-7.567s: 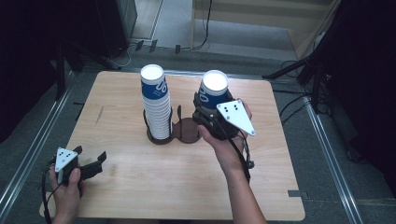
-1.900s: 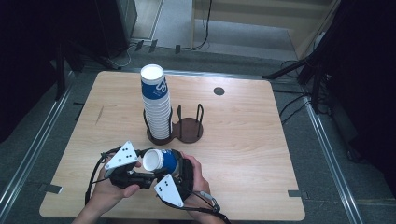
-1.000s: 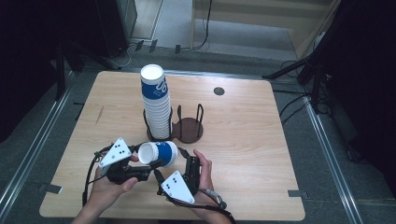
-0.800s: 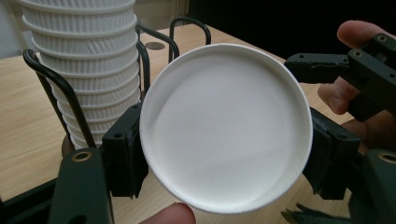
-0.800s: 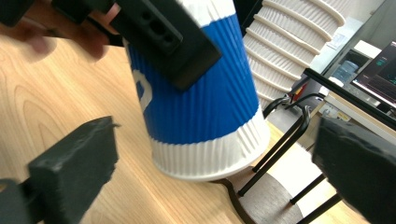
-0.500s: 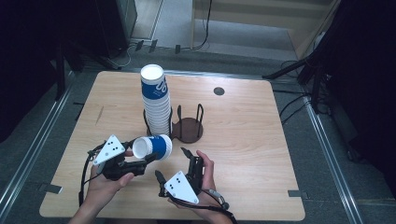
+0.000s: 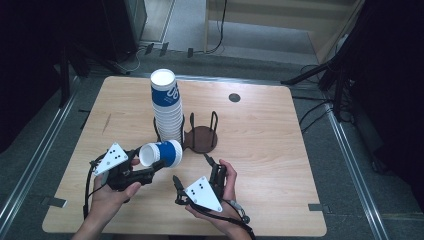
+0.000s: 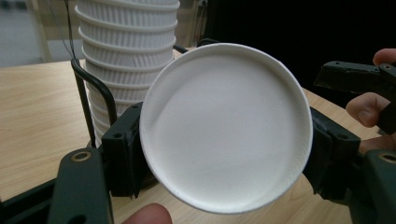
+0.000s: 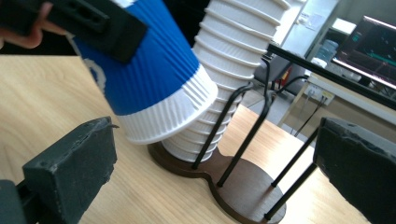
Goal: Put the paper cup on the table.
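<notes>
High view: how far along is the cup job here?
Done: the second ring of the wire cup holder is empty. In hand: the left hand-held gripper is shut on one blue cup, lying sideways beside the cup stack; the right hand-held gripper is open and apart from it. Left, probably: adding that cup to the stack.

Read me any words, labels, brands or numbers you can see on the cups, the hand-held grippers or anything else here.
Top blue cup of the stack: a white printed mark, too small to read.
Blue cup in the left hand-held gripper: a bit of white print in the right gripper view, cut off, unreadable.
Grey plate on the right hand-held gripper: black dots only, no text.
Monitor: blurred lines, unreadable.
</notes>
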